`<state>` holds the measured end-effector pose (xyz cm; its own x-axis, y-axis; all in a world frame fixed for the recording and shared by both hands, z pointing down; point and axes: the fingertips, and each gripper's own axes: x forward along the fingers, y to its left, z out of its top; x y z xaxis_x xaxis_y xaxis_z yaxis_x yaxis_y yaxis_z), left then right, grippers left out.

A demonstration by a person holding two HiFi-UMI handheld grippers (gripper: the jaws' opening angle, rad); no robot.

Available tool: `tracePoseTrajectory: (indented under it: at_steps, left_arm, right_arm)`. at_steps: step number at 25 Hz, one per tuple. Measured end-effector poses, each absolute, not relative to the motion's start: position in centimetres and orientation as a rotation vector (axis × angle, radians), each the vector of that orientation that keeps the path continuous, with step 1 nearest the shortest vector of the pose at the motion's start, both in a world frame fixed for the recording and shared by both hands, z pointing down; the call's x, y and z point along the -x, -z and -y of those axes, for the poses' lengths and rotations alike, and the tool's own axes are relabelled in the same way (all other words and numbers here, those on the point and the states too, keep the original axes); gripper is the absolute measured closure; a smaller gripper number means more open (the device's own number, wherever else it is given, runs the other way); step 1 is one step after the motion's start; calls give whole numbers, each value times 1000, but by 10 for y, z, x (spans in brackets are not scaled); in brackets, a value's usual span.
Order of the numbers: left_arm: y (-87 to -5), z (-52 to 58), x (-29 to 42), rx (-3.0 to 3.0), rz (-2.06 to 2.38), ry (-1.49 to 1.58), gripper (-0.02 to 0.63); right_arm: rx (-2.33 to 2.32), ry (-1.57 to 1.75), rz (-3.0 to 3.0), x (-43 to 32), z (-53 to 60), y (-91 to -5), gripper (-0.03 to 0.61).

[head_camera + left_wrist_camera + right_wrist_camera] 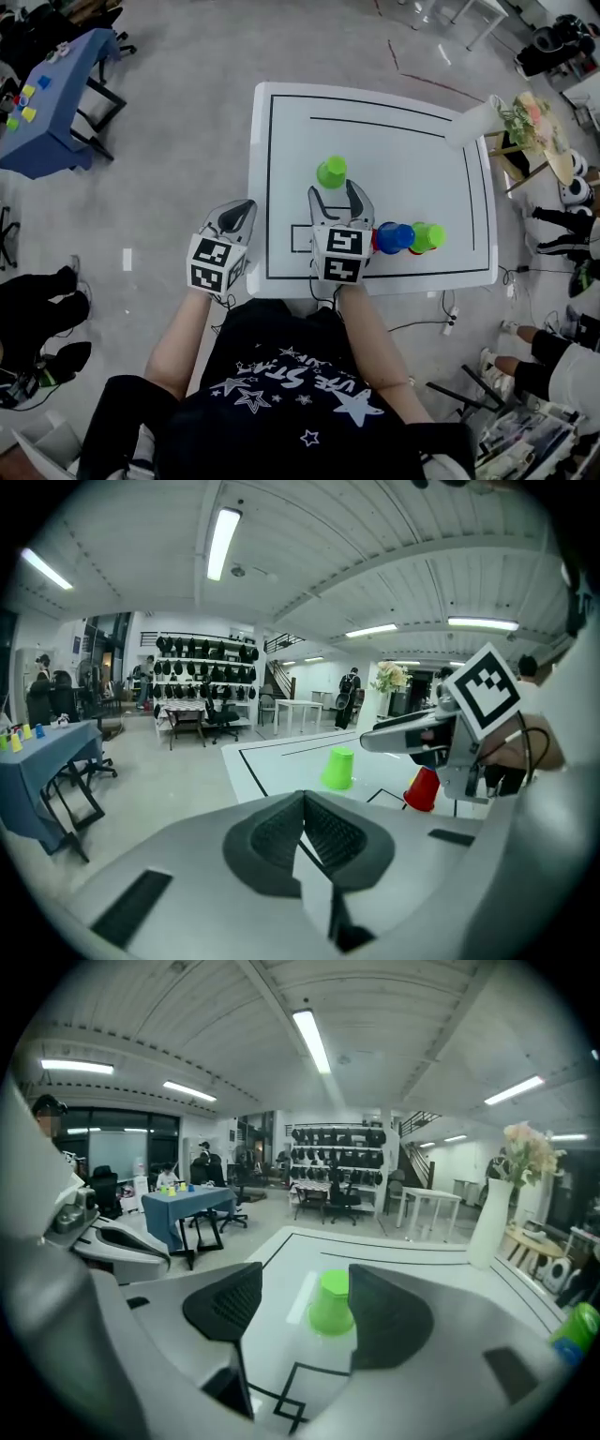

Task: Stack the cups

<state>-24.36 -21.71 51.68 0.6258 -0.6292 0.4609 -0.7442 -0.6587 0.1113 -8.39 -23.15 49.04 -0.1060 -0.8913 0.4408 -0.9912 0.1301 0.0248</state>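
A light green cup (331,172) stands upside down near the middle of the white table (412,141). My right gripper (338,201) is open just short of it, and the cup (330,1302) shows in line with the gap between its jaws (305,1279), a little beyond them and untouched. A row of cups lies on its side at the front right: red (375,240), blue (395,236), green (427,235). My left gripper (238,215) hangs beyond the table's left edge, shut and empty (302,805). From it I see the green cup (338,768) and the red cup (423,789).
A white vase (474,122) with flowers stands at the table's back right corner, also in the right gripper view (490,1222). A blue table (52,94) with small cups stands far left on the floor. People's legs and cables are at the right.
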Motion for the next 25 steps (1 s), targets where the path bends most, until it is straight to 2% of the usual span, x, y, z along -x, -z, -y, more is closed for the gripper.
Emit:
tracePoseTrajectory:
  at_steps: [19,22,25]
  left_arm:
    - [-551,235,264,-2573,954,-656,603]
    - [-552,235,264,-2574,947,-658,603]
    - [-553,235,263,-2574,948,-654,603]
  right_arm:
    - [-1993,-594,1766,41,289,-573,288]
    - [-1999,-612,1783,40,292,-576,342]
    - [-1979,-602,1806,42,293,-575,342]
